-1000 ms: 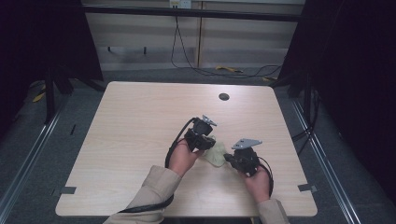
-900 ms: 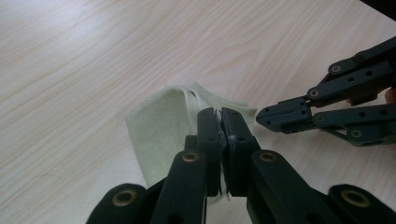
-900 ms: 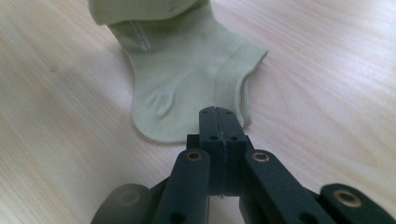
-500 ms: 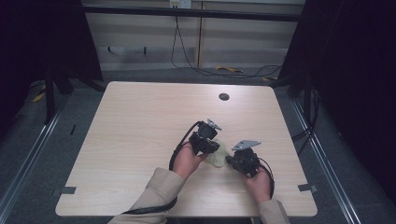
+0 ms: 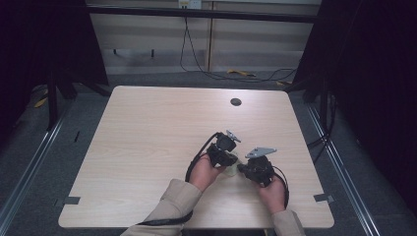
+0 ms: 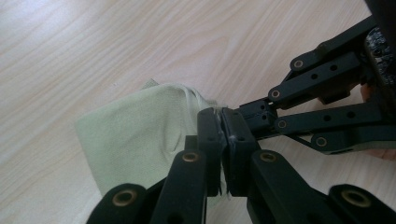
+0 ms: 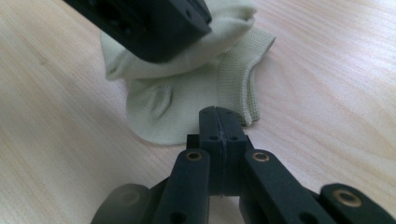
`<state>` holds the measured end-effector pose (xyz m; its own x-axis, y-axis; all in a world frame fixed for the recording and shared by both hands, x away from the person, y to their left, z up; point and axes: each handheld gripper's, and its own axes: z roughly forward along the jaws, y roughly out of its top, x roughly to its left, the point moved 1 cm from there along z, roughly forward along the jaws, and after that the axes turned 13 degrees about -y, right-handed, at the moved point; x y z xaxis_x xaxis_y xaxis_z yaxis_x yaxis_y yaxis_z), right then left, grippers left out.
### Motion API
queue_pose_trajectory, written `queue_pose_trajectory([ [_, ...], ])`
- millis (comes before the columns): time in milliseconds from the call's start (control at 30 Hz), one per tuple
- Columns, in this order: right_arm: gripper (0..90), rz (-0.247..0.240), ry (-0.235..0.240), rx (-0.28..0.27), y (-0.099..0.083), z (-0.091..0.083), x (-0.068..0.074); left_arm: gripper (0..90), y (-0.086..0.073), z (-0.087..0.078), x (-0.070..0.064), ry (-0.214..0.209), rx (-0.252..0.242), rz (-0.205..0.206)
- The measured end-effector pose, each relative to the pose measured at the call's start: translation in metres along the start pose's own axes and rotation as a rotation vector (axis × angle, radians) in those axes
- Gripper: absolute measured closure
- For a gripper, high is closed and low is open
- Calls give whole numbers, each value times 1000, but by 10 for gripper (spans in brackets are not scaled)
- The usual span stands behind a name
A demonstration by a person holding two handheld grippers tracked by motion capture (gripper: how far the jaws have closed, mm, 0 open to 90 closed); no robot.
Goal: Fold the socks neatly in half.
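No brand, label or writing can be read on anything in view. A pale green sock (image 7: 187,102) of fine knitted fabric is seen at the lower centre of the high view, lying on the tabletop (image 5: 147,137) between the two hands. In the right tool's view a ribbed cuff band is shown at the right of the sock, with soft creases and a rounded lower edge resting on the light wood-grain laminate. The left tool (image 6: 223,135), of matte black plastic links with brass-coloured pivot pins, is seen with its jaws pressed together on a bunched fold of the sock (image 6: 135,135). The right tool (image 7: 219,135) is seen with its jaws closed flat against each other at the sock's near edge; whether fabric is pinched between them cannot be told, since the tips may merely touch it. A grey three-cornered plate (image 5: 260,152) is carried on top of the right tool in the high view. A small dark round grommet (image 5: 236,102) is set in the tabletop at the upper right.
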<state>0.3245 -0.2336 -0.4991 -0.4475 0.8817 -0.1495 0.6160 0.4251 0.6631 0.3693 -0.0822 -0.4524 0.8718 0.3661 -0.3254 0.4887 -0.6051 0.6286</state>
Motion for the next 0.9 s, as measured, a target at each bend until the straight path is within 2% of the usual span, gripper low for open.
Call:
queue_pose_trajectory([
  [333,900,-1,0,-3,-1,0,1,873,0,6,3,19,-4,-6],
  [567,899,-4,-1,-2,-1,-1,1,857,-1,11,3,1,-8,-5],
  [700,898,-2,2,-4,-2,-2,0,833,-1,3,3,-9,-40,-13],
  [767,898,2,7,-4,-3,-2,-1,792,-1,-2,3,-16,-53,-17],
  [900,898,-2,2,-6,-2,-2,0,776,0,-9,3,-12,-71,-15],
])
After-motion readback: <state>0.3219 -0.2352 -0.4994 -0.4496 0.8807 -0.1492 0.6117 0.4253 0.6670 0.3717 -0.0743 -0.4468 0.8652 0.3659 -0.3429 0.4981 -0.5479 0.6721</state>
